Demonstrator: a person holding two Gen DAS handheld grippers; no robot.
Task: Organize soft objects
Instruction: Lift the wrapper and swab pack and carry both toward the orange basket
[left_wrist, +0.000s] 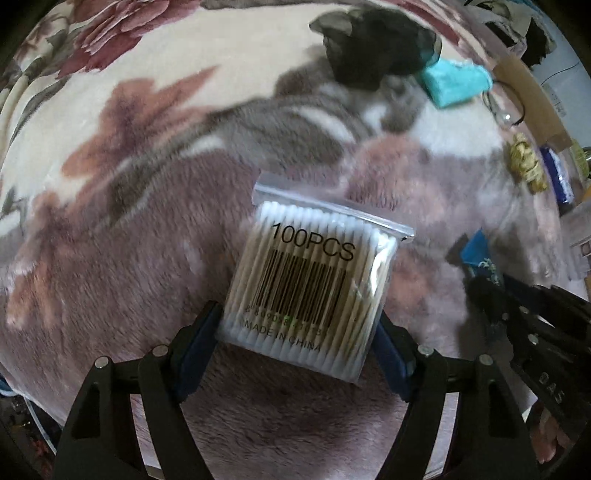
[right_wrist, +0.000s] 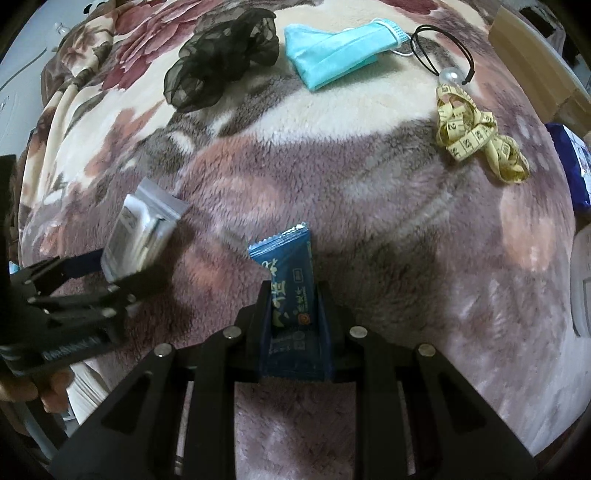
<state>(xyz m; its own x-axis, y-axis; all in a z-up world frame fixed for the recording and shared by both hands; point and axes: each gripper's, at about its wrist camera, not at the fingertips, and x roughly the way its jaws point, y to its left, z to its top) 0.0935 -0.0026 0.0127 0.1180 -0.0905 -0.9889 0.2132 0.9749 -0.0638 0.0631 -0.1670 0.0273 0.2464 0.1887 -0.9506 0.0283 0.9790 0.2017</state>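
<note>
A clear zip bag of cotton swabs (left_wrist: 314, 273), printed "100PCS" with a barcode, is pinched by its lower sides between the blue pads of my left gripper (left_wrist: 297, 317), which is shut on it above the floral fleece blanket (left_wrist: 147, 221). The right wrist view shows the same bag (right_wrist: 140, 236) at the left, in the left gripper (right_wrist: 122, 273). My right gripper (right_wrist: 294, 291) is shut on a blue snack sachet (right_wrist: 288, 266) that stands upright between its jaws. That sachet (left_wrist: 480, 258) also shows at the right of the left wrist view.
On the blanket (right_wrist: 369, 221) at the far side lie a black mesh scrunchie (right_wrist: 225, 59), a teal face mask (right_wrist: 332, 51), a black hair tie with a bead (right_wrist: 443, 48) and a yellow tape measure (right_wrist: 476, 136). A blue pack (right_wrist: 569, 166) and a cardboard box (right_wrist: 532, 55) sit at the right edge.
</note>
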